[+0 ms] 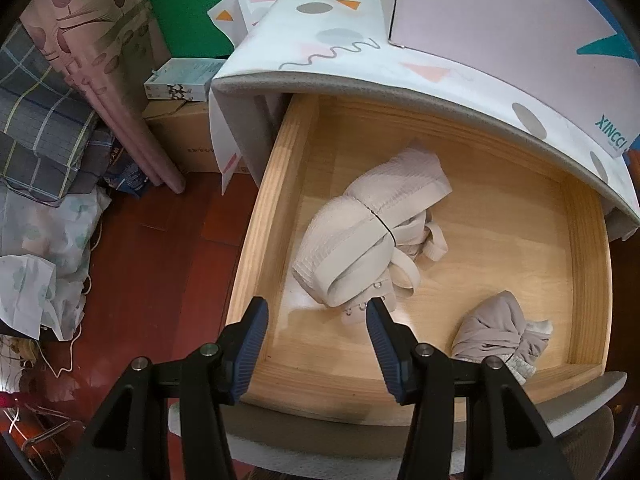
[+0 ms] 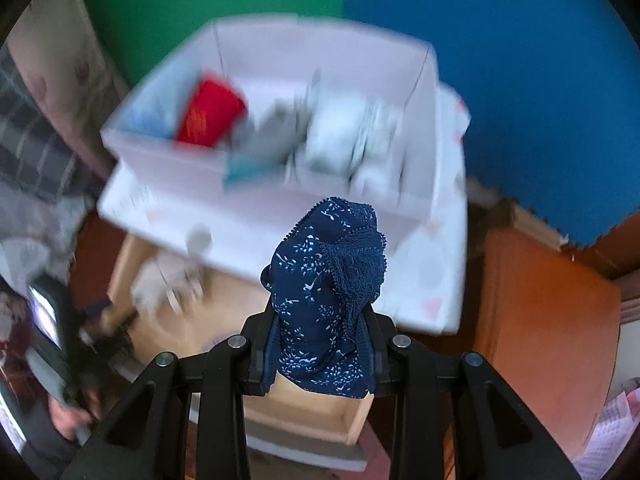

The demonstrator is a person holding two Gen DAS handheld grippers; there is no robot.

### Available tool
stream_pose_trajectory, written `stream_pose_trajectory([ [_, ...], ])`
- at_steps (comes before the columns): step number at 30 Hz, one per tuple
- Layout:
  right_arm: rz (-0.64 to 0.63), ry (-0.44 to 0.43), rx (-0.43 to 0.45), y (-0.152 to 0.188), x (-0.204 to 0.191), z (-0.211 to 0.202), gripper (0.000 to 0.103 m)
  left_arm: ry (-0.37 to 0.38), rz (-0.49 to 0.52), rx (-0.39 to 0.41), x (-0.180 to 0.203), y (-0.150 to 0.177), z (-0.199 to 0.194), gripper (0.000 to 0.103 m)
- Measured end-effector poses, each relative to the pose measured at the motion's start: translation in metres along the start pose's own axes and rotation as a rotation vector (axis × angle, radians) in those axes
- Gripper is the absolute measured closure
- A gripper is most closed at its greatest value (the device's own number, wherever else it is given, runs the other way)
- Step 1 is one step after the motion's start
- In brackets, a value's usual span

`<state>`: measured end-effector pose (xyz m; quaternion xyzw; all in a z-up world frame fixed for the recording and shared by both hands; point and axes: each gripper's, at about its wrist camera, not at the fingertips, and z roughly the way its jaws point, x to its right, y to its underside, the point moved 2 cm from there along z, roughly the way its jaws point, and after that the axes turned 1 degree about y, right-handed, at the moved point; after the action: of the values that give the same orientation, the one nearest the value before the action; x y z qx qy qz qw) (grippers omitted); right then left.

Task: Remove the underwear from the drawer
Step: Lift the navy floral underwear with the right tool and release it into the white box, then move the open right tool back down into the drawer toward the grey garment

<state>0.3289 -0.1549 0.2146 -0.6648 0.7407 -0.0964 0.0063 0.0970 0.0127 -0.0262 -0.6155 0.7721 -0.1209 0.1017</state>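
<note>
Underwear (image 2: 326,300) pinched in right tongs (image 2: 320,344), above drawer's front edge (image 2: 304,420)

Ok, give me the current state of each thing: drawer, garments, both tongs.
Drawer: pulled open.
Beige bra: lying bundled in the drawer, untouched.
Grey garment: crumpled in the drawer's near right corner.
Left tongs: open, empty, above the drawer's front edge.
Right tongs: shut on navy underwear.
Navy underwear: held up, out of the drawer.
White box: open-topped, holding items.
</note>
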Motion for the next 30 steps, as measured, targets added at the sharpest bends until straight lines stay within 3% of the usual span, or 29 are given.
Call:
stream_pose_trajectory([
  [7, 0.055, 0.002, 0.121, -0.066, -0.002, -0.016, 0.073, 0.018, -0.018, 0.005, -0.004, -0.002, -0.002, 0.051],
  [13, 0.065, -0.001, 0.116, -0.104, -0.013, 0.01, 0.073, 0.032, -0.035, 0.006, -0.007, -0.002, -0.002, 0.051],
  [23, 0.04, 0.008, 0.016, -0.108, -0.038, 0.084, 0.066, 0.026, -0.036, 0.005, -0.008, -0.003, 0.0, 0.051],
  [30, 0.006, -0.004, 0.064, -0.1, -0.045, 0.069, 0.05, 0.025, -0.042, 0.003, -0.009, -0.003, 0.001, 0.051],
])
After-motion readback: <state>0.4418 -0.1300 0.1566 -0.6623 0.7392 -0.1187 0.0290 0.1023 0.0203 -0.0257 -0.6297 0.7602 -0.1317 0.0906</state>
